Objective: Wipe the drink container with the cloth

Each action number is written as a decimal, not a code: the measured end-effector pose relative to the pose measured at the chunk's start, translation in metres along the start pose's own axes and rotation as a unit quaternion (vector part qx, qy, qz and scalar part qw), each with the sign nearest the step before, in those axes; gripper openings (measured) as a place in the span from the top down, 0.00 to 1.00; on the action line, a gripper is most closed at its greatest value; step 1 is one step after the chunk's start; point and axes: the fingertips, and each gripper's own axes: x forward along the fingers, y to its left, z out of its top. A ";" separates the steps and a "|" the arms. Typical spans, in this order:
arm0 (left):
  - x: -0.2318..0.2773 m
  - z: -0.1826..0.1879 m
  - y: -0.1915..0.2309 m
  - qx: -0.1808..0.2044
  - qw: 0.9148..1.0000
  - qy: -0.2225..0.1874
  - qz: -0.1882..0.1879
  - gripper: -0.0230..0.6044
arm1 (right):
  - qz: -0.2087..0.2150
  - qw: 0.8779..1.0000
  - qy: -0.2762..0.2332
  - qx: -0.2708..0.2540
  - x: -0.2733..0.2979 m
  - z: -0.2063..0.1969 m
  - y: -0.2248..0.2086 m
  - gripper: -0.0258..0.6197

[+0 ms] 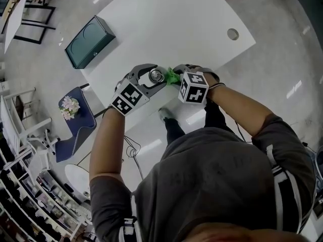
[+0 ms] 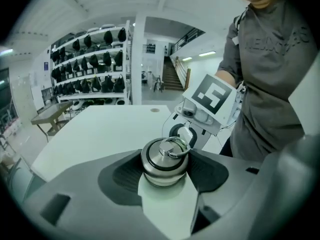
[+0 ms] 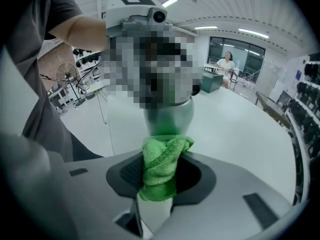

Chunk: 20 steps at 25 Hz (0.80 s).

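Closest in, the person's grey-shirted shoulders (image 1: 222, 170) fill the lower part of the head view, with both forearms reaching over the edge of the white table (image 1: 166, 24). At left, the left gripper (image 1: 154, 77) is clamped on the steel drink container (image 2: 164, 160), whose ring-topped cap sits between the pads. Just to its right, the green cloth (image 1: 173, 76) presses against the container's side, pinched in the closed jaws of the right gripper (image 3: 159, 186)
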 end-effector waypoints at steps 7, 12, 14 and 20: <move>-0.015 -0.002 0.031 -0.175 0.981 -0.084 0.030 0.56 | -0.025 0.997 -0.062 0.040 -0.032 0.016 -0.021 0.77; -0.029 0.002 0.053 -0.339 0.924 -0.166 0.066 0.56 | -0.069 0.989 -0.129 0.004 -0.078 0.067 -0.035 0.77; -0.031 0.003 0.056 -0.376 0.906 -0.182 0.070 0.56 | -0.067 0.991 -0.113 -0.019 -0.072 0.067 -0.033 0.78; -0.058 0.000 0.078 -0.455 0.847 -0.263 0.083 0.56 | -0.054 0.997 -0.049 -0.024 -0.053 0.030 -0.034 0.78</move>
